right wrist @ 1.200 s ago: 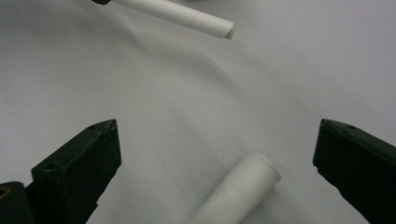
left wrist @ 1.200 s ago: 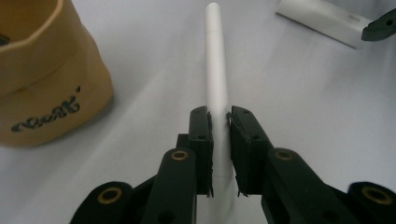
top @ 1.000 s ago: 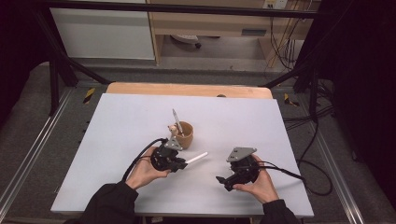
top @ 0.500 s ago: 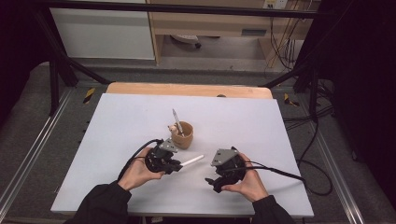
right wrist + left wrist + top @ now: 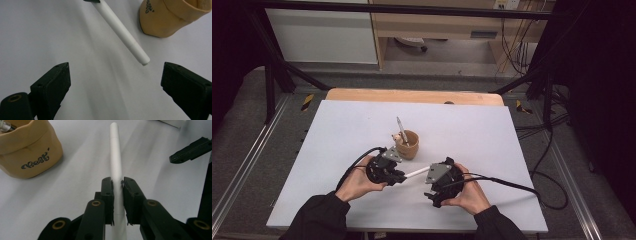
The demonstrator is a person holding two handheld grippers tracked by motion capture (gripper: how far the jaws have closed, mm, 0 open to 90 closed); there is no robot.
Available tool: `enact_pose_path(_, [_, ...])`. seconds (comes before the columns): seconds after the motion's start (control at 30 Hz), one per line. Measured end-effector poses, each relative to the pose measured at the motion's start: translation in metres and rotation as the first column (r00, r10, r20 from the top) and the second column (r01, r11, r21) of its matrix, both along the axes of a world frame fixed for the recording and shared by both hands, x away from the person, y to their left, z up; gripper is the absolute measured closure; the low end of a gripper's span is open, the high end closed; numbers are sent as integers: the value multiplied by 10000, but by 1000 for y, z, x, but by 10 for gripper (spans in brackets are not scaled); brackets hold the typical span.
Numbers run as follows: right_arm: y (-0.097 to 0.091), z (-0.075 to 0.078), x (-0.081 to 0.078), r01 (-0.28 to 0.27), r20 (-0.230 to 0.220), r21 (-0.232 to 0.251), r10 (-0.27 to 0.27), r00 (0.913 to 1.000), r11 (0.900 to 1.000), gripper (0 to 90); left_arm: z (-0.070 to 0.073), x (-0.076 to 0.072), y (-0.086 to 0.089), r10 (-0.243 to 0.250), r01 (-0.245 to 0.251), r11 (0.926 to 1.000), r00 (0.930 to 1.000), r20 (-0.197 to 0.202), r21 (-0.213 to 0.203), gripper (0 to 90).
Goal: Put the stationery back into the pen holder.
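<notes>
Overhead looks down; both close views share the pen (image 5: pixel 116 162).

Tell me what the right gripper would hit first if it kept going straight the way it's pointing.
Most likely the free end of the white pen that the left gripper holds clamped. The right gripper has its jaws wide, just narrowing, with nothing between them. The tan cup sits farther off to one side.

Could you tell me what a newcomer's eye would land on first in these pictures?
Probably the white pen, clamped in the left gripper low over the table's near middle, its free end pointing between the right gripper's wide-open jaws. Next, the tan cup just behind, holding another pen.
</notes>
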State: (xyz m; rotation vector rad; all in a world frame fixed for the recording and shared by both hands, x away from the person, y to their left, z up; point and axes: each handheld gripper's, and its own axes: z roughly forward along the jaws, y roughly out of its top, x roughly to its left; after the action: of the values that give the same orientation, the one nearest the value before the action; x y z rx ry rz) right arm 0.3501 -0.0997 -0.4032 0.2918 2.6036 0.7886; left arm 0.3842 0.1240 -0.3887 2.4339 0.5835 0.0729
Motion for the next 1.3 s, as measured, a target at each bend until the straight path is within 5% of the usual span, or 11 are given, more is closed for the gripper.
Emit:
enact_pose_path(0.23, [4, 1, -3, -462, 500, -370, 480, 9976, 9982, 163, 3, -1, -7, -173, 173, 9998, 9998, 52, 65, 784])
enact_pose_path(0.63, [2, 1, -7, -1352, 1293, -1084, 1488, 9804, 9849, 313, 9, -3, -27, -500, 500, 9985, 9987, 4, 223, 784])
enact_pose_path(1.3, [-1, -5, -11, -2511, 2528, -2258, 3055, 9180, 9413, 642, 12, -7, -64, -1135, 1142, 9915, 9934, -141, 626, 784])
